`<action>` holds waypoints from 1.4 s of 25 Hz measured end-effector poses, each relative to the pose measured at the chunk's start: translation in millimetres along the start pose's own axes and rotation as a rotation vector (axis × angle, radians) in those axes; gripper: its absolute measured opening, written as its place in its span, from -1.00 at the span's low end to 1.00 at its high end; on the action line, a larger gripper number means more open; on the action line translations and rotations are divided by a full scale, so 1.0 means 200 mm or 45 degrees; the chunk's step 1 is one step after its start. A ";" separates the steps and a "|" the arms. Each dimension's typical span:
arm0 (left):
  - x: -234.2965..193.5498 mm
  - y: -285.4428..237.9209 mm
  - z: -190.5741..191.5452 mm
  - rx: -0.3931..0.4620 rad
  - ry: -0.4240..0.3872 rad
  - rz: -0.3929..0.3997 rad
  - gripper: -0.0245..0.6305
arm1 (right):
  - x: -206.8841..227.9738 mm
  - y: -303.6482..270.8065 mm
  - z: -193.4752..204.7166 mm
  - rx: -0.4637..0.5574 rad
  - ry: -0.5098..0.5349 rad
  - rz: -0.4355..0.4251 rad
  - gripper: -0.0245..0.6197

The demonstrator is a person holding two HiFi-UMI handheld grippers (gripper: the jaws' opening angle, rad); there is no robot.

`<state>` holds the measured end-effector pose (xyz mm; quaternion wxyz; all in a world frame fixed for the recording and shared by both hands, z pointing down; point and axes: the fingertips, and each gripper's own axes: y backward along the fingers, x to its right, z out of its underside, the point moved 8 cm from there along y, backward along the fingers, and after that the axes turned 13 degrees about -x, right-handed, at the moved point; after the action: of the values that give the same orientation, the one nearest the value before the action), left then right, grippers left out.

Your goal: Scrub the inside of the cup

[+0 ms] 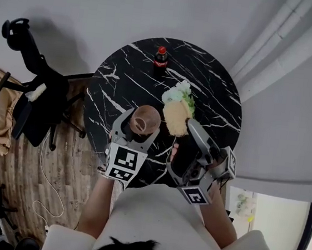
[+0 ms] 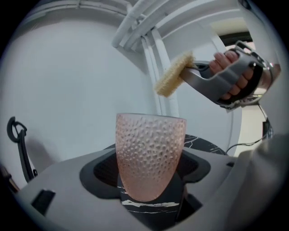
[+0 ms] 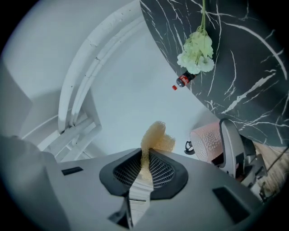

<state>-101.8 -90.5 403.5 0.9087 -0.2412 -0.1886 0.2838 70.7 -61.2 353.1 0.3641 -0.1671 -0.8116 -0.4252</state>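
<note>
A pink dimpled cup (image 2: pixel 150 155) stands upright between the jaws of my left gripper (image 2: pixel 151 180), which is shut on it. In the head view the cup (image 1: pixel 144 120) is held above the black marble table (image 1: pixel 127 85), mouth up. My right gripper (image 3: pixel 146 169) is shut on a tan sponge (image 3: pixel 156 140). The sponge (image 1: pixel 177 117) hangs just right of the cup in the head view, outside it. From the left gripper view the sponge (image 2: pixel 174 75) is above and to the right of the cup's rim, apart from it.
A cola bottle (image 1: pixel 161 59) stands at the table's far side. A bunch of pale green flowers (image 1: pixel 180 93) lies on the table behind the sponge. A black office chair (image 1: pixel 36 97) stands to the left on the wooden floor.
</note>
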 end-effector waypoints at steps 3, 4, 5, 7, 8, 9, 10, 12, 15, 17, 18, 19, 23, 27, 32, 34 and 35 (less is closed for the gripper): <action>-0.03 0.00 0.04 -0.003 0.070 -0.010 0.19 | -0.02 0.03 -0.01 0.008 0.033 0.004 -0.75; -0.04 0.00 0.05 -0.006 0.079 -0.014 0.19 | -0.02 0.04 -0.01 0.010 0.041 0.007 -0.75; -0.05 0.00 0.06 -0.005 0.097 -0.011 0.19 | -0.02 0.06 -0.01 0.013 0.050 0.012 -0.75; -0.07 0.00 0.08 0.010 0.160 -0.002 0.19 | -0.01 0.08 -0.01 0.033 0.055 0.035 -0.75; -0.09 0.00 0.09 0.021 0.201 0.001 0.19 | -0.01 0.10 -0.01 0.045 0.055 0.044 -0.75; -0.10 0.00 0.10 0.031 0.244 0.003 0.19 | 0.00 0.11 -0.01 0.053 0.058 0.047 -0.75; -0.11 0.00 0.10 0.041 0.286 0.006 0.19 | 0.00 0.12 -0.01 0.059 0.058 0.049 -0.75; -0.13 0.01 0.11 0.060 0.348 0.010 0.19 | 0.00 0.13 0.00 0.057 0.063 0.047 -0.75; -0.16 0.01 0.12 0.078 0.415 0.020 0.19 | -0.01 0.14 0.01 0.039 0.108 0.069 -0.75; -0.18 -0.01 0.14 0.082 0.468 0.035 0.19 | -0.01 0.15 0.01 0.036 0.140 0.091 -0.75; -0.19 -0.01 0.15 0.084 0.498 0.043 0.19 | -0.01 0.15 0.01 0.036 0.153 0.099 -0.75; -0.20 -0.02 0.17 0.087 0.530 0.049 0.19 | -0.01 0.16 0.01 0.042 0.162 0.107 -0.75; -0.25 -0.05 0.23 0.092 0.652 0.053 0.19 | 0.02 0.21 -0.02 0.091 0.166 0.120 -0.75; -0.27 -0.08 0.27 0.075 0.662 -0.002 0.19 | 0.02 0.26 -0.02 0.110 0.230 0.204 -0.75; -0.28 -0.13 0.32 0.036 0.640 0.004 0.19 | 0.02 0.32 -0.01 0.134 0.342 0.282 -0.75; -0.27 -0.16 0.34 0.027 0.638 0.020 0.19 | -0.01 0.33 -0.01 0.136 0.432 0.341 -0.75; -0.28 -0.18 0.35 0.020 0.634 0.019 0.19 | -0.02 0.33 -0.01 0.133 0.473 0.376 -0.75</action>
<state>-162.4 -126.4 467.6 0.9269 -0.2978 0.0450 0.2238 112.3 -23.3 388.1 0.5734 -0.1840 -0.7184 -0.3483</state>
